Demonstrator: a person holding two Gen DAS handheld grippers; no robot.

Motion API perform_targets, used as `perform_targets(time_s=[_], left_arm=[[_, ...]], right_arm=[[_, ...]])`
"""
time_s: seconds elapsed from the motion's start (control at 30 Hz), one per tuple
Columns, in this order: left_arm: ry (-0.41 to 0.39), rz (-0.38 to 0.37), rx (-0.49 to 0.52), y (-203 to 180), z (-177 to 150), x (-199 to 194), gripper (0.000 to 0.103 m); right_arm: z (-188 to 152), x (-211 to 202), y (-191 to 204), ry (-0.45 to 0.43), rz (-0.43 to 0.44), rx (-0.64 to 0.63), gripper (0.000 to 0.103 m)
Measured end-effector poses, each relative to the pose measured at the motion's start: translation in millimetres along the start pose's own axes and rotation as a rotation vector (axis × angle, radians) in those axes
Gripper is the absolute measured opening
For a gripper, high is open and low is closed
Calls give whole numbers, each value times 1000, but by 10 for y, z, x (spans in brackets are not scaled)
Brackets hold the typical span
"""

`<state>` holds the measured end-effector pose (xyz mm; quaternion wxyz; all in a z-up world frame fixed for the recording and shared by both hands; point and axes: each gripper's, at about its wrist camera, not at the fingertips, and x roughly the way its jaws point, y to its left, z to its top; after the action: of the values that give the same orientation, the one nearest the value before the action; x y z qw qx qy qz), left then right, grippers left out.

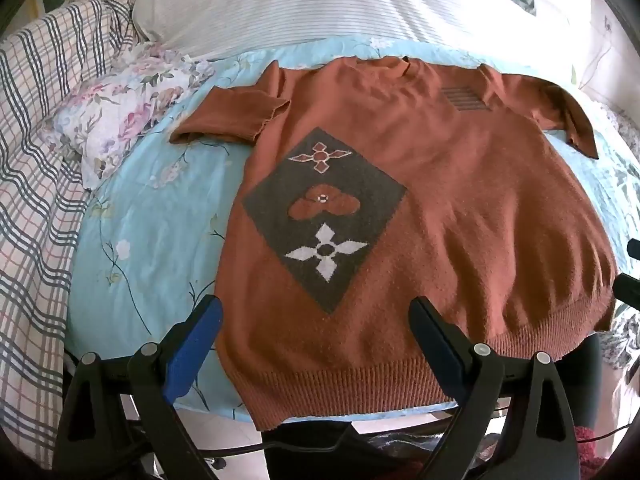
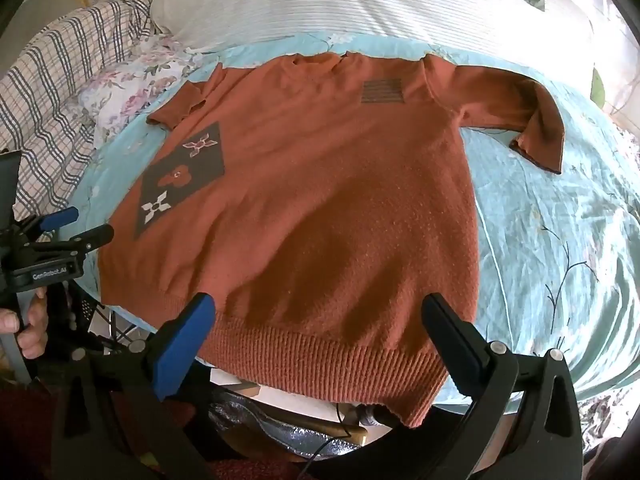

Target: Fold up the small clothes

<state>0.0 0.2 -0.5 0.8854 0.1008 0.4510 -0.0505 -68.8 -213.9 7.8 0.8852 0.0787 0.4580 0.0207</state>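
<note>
Rust-orange sweater (image 1: 420,208) lay flat on the bed (image 1: 152,240); both tools, left tool (image 1: 316,312) and right tool (image 2: 320,308), hovered wide open, empty, at its hem. Only the right view showed the person's hand (image 2: 28,324).

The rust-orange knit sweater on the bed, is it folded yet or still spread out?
Spread out. The rust-orange knit sweater lies flat, front up, both short sleeves extended sideways, ribbed hem hanging over the bed's edge.

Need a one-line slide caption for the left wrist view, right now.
Open left gripper poised over the ribbed hem of a rust sweater spread flat on a floral bedsheet.
</note>
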Motion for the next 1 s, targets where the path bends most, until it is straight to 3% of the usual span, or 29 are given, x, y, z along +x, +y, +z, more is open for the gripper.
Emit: perform_targets(time_s=[1.0], left_arm=[[4, 4, -2, -12, 1, 37, 95]], right_arm=[[23, -6, 3, 2, 16, -1, 103]])
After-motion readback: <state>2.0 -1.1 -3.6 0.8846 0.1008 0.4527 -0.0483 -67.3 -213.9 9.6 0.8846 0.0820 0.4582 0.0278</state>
